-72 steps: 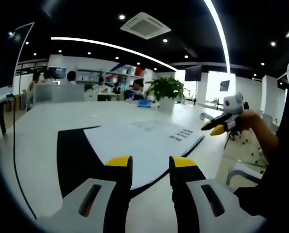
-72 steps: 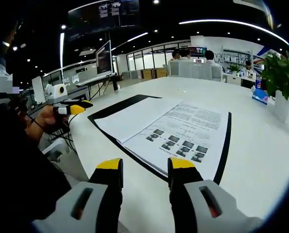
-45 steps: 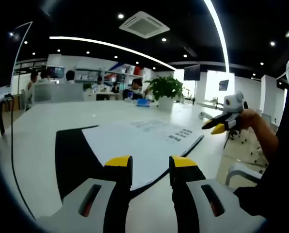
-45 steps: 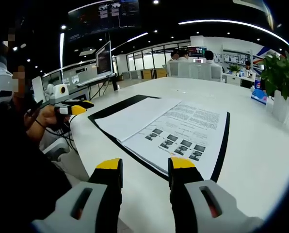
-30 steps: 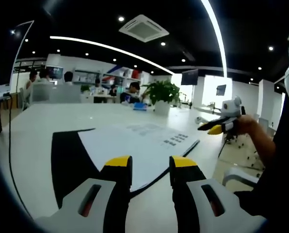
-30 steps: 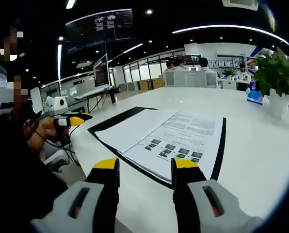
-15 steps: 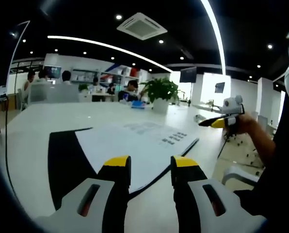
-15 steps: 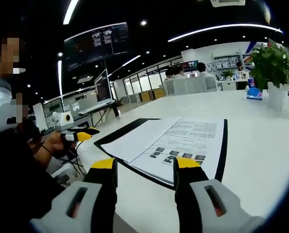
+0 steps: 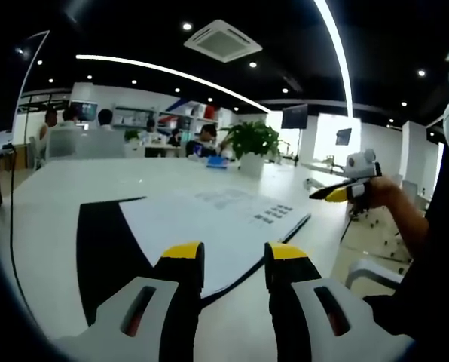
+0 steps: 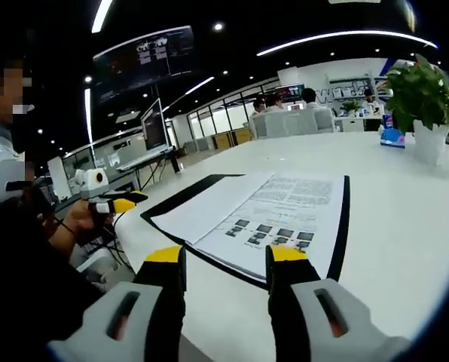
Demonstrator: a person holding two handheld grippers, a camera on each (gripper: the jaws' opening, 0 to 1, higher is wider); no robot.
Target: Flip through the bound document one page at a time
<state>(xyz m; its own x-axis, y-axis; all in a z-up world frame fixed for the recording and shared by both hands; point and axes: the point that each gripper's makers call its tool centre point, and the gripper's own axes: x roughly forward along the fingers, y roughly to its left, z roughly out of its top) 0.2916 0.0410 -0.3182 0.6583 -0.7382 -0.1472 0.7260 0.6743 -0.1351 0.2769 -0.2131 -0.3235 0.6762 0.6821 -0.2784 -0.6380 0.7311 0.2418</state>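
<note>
With both the left gripper [image 9: 230,256] and right gripper [image 10: 223,260] held agape short of the bound document [image 10: 266,215], several pages could be pinched together.

Long white ceiling light strips [image 9: 337,53] lit the room brightly; the glossy white tabletop [image 10: 405,226] glared, edges curved and soft.

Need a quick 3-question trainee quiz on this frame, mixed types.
1. True or false: the right gripper is shut on a page of the bound document.
2. The potted plant stands: A) on the document B) on the table, apart from the document C) on the floor.
3. Fill in: the document lies open on a ____ mat.

Key: 1 false, its jaws stand apart, holding nothing; 2 B; 3 black.
</note>
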